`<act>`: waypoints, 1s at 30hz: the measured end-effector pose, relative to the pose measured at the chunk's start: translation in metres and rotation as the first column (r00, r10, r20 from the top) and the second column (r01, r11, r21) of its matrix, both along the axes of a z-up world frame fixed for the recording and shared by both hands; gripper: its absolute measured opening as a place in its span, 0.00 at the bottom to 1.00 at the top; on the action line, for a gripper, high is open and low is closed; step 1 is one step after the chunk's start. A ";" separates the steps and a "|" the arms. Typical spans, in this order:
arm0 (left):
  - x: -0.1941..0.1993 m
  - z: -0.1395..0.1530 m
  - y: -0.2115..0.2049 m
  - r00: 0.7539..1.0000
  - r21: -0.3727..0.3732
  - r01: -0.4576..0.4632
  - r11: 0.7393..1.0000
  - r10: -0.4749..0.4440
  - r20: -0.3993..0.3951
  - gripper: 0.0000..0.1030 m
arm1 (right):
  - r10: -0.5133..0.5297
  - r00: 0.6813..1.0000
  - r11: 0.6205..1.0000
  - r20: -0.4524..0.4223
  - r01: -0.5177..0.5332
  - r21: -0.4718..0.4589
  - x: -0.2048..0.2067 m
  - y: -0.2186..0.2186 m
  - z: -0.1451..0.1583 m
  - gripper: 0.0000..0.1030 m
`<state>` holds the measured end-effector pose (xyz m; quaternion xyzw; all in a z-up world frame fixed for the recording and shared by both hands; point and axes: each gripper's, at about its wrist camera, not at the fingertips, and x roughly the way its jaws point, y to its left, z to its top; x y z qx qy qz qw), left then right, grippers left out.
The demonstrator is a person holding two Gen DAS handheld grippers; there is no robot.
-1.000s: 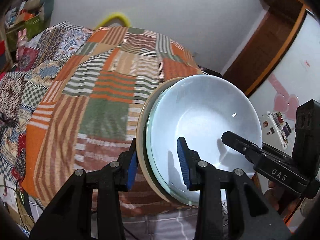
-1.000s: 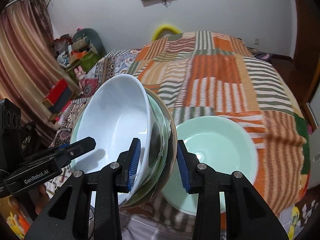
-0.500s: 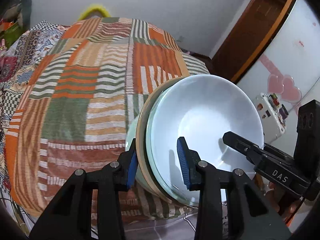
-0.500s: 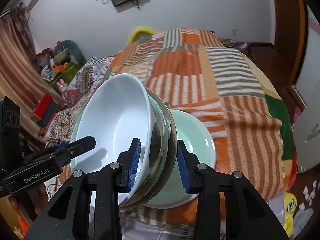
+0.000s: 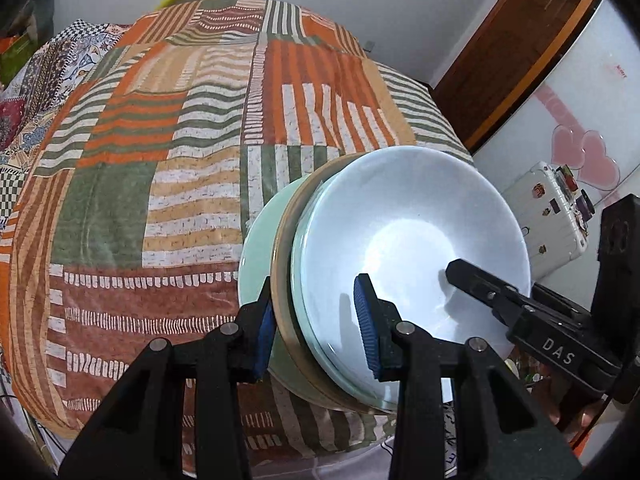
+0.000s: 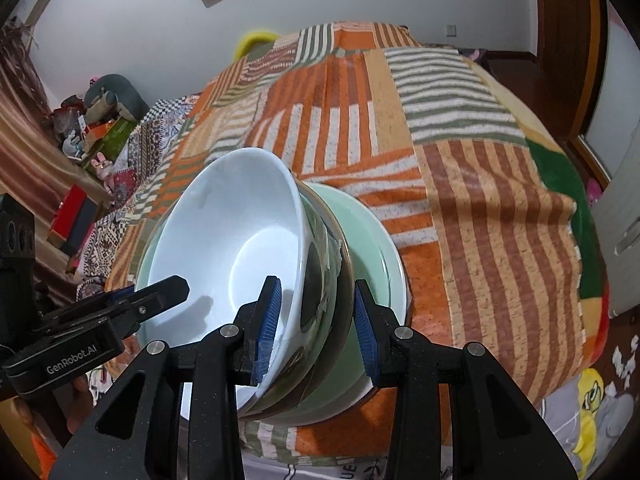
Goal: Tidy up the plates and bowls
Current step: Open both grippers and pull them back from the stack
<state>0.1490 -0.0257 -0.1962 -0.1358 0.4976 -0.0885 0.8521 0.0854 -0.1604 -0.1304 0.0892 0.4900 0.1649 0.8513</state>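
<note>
A stack of nested bowls, with a white bowl on top, a pale green one and a tan-rimmed patterned one under it, is held between both grippers. My left gripper is shut on the stack's left rim. My right gripper is shut on its right rim. The stack sits in, or just over, a mint green bowl lying on the bed's near edge; contact cannot be told.
The bed is covered by a striped patchwork quilt. A white sticker-covered case stands to the right of the bed. Clutter is piled at the far left. A wooden door frame is at the right.
Both grippers carried the bowl stack to the right and down, over the mint green bowl on the bed. The grips have not changed.
</note>
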 end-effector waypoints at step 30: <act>-0.096 0.146 0.008 0.900 0.071 -0.048 0.996 0.013 0.436 0.61 | 0.015 0.936 0.998 0.351 0.005 -0.055 -0.066 -0.007 0.116 0.63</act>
